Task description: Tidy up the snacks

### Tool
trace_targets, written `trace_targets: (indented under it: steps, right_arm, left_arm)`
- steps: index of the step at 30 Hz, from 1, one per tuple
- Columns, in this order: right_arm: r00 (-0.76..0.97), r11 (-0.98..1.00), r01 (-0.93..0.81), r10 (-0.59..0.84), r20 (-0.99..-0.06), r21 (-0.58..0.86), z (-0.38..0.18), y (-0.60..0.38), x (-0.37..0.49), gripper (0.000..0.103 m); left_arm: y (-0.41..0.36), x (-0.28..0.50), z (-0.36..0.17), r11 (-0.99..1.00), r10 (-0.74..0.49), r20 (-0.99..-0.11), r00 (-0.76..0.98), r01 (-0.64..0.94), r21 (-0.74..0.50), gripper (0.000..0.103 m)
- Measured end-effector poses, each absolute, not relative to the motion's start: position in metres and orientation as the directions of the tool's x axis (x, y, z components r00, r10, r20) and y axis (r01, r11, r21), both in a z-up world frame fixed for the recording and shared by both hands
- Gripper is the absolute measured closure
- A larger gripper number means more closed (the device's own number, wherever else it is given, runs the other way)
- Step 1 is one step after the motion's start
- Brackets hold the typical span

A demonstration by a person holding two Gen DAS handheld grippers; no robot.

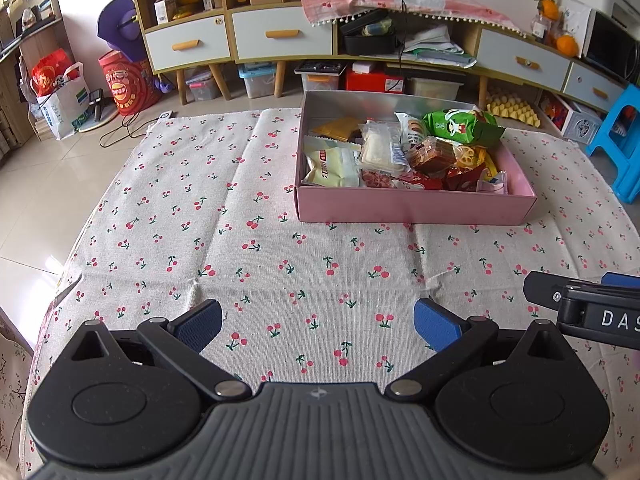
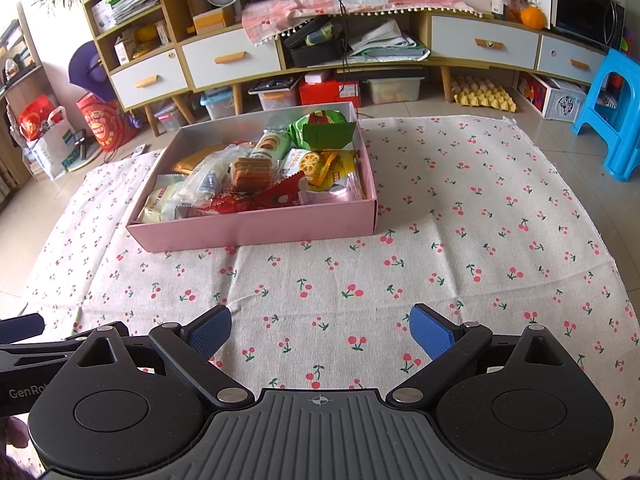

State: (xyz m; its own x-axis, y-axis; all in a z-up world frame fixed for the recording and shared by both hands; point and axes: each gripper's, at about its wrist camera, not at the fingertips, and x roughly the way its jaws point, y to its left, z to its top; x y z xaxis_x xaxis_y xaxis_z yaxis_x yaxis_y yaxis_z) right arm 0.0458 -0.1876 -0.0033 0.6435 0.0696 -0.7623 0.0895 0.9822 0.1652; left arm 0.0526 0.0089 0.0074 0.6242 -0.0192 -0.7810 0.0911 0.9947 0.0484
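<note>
A pink box stands on the cherry-print cloth, far from both grippers. It holds several snack packets, among them a green bag, a cream packet and a clear pack of brown biscuits. The box also shows in the right wrist view, with the green bag at its back. My left gripper is open and empty above the cloth. My right gripper is open and empty too, and it shows at the right edge of the left wrist view.
A long shelf unit with drawers runs along the back, with storage bins under it. A blue plastic stool stands at the right. Bags sit on the floor at the left.
</note>
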Motion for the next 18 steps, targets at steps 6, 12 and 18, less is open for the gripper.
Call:
trace_targets:
  steps: [6, 12, 18]
  right_arm:
    - [0.644, 0.982, 0.090, 0.069, -0.762, 0.165, -0.0030, -0.1877, 0.0458, 0.006]
    - [0.643, 0.982, 0.090, 0.069, -0.763, 0.165, -0.0030, -0.1876, 0.0457, 0.006]
    - [0.643, 0.982, 0.090, 0.069, -0.762, 0.165, -0.0029, -0.1877, 0.0460, 0.006]
  left_arm:
    - [0.0093, 0.0528, 0.0073, 0.995, -0.019, -0.781, 0.624, 0.091, 0.048, 0.001]
    - [0.0089, 0.0532, 0.0101, 0.995, -0.019, -0.778, 0.627, 0.087, 0.045, 0.001]
    - [0.0091, 0.0532, 0.0094, 0.995, -0.022, -0.779, 0.627, 0.089, 0.044, 0.001]
